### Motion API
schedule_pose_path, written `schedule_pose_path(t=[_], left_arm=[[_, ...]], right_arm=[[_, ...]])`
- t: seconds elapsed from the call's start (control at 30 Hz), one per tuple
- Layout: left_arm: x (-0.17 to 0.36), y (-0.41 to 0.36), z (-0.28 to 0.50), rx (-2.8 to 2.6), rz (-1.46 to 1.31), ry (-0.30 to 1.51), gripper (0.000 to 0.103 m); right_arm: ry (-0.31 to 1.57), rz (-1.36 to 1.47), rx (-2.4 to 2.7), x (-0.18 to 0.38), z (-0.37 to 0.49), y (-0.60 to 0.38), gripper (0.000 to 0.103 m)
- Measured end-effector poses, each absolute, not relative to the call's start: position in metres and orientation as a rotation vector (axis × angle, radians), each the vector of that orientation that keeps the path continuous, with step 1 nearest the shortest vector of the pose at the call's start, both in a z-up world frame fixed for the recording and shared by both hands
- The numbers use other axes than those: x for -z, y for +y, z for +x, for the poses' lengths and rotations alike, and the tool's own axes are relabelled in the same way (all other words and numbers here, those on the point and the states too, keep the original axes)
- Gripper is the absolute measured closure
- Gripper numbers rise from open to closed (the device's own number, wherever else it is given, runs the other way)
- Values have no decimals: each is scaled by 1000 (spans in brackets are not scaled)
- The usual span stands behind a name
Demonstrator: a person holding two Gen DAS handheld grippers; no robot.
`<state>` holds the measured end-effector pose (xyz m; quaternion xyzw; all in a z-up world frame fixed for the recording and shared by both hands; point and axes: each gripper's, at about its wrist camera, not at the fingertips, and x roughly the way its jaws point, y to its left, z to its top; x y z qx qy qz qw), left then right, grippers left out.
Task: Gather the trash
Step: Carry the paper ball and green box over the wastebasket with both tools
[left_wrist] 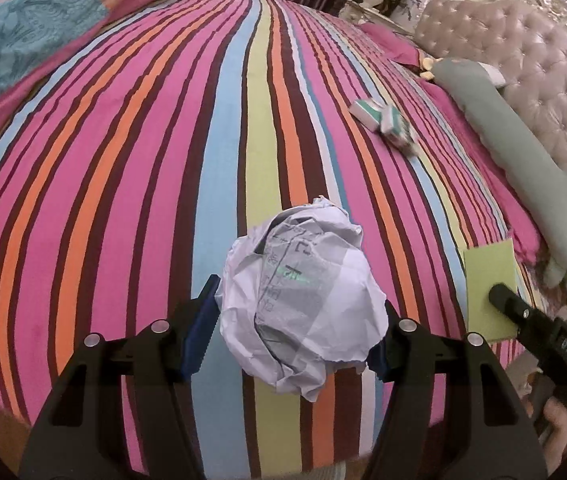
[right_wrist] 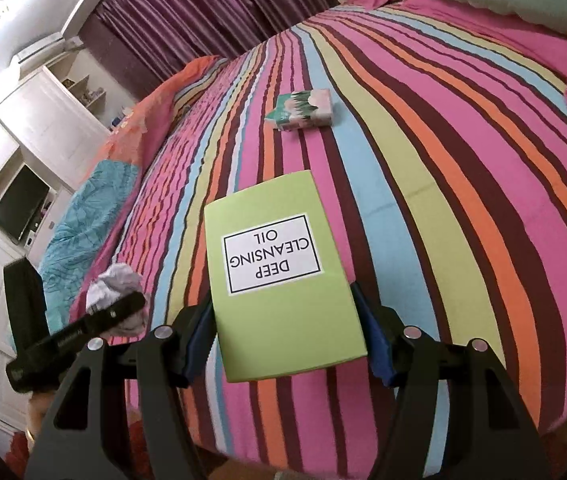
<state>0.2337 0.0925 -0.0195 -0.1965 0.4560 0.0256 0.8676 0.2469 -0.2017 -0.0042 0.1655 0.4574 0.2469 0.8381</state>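
My left gripper (left_wrist: pixel 299 314) is shut on a crumpled white paper ball (left_wrist: pixel 303 280), which it holds above the striped bedspread (left_wrist: pixel 163 160). My right gripper (right_wrist: pixel 283 312) is shut on a flat green box (right_wrist: pixel 271 312) with a white "DEEP CLEANSING OIL" label; its blue pads press on the box's two long sides. In the left wrist view the green box (left_wrist: pixel 487 280) shows at the right edge. The paper ball (right_wrist: pixel 113 284) shows at the left in the right wrist view. A small green-and-white pack (left_wrist: pixel 387 120) (right_wrist: pixel 303 110) lies farther up the bed.
A grey-green pillow (left_wrist: pixel 523 152) lies against the tufted headboard (left_wrist: pixel 531 52). A folded blue and orange quilt (left_wrist: pixel 31 36) covers the far side of the bed. Purple curtains (right_wrist: pixel 187 12) hang behind it, and a white cabinet with a dark screen (right_wrist: pixel 19 204) stands by the wall.
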Motion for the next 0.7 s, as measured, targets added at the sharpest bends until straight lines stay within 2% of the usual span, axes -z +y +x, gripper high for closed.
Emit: schedule_pose_path(t=[0.7], left_arm=[[32, 44, 108, 11, -336, 969, 42]], right_arm=[[980, 399, -546, 13, 148, -212, 42]])
